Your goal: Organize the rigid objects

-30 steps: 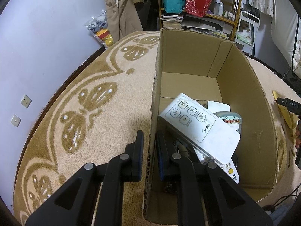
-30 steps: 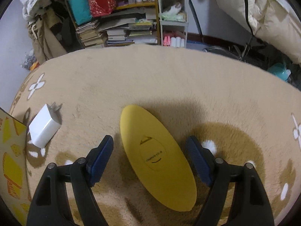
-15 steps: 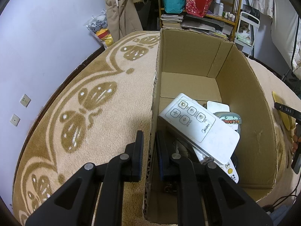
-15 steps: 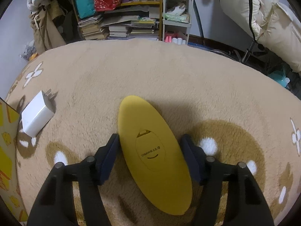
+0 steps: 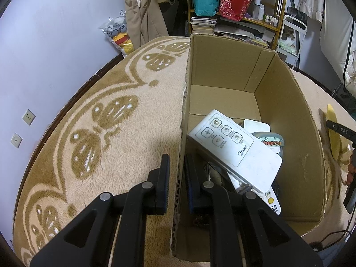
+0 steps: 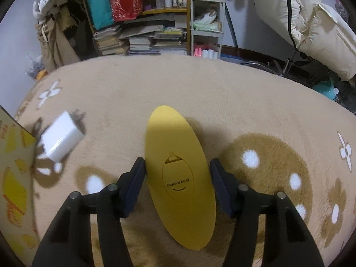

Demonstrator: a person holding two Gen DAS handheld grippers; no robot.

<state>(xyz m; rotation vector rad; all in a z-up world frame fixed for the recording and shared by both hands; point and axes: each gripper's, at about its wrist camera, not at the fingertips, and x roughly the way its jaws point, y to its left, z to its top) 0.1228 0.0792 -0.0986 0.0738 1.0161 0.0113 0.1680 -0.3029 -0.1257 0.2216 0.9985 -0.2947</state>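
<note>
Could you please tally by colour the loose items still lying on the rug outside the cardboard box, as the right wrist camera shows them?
Yellow: 1, the oval yellow object between the right gripper's closing jaws.
White: 1, the white charger lying beside the cardboard box.
Total: 2

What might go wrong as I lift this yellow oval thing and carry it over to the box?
1. The right tool is closing across the yellow oval, which looks thin, smooth and long; it may pivot or slip out.
2. The white charger lies on the rug between the oval and the box, so a low sweep could knock it.
3. The left tool pinches the box wall; a tug may tip the box.
</note>
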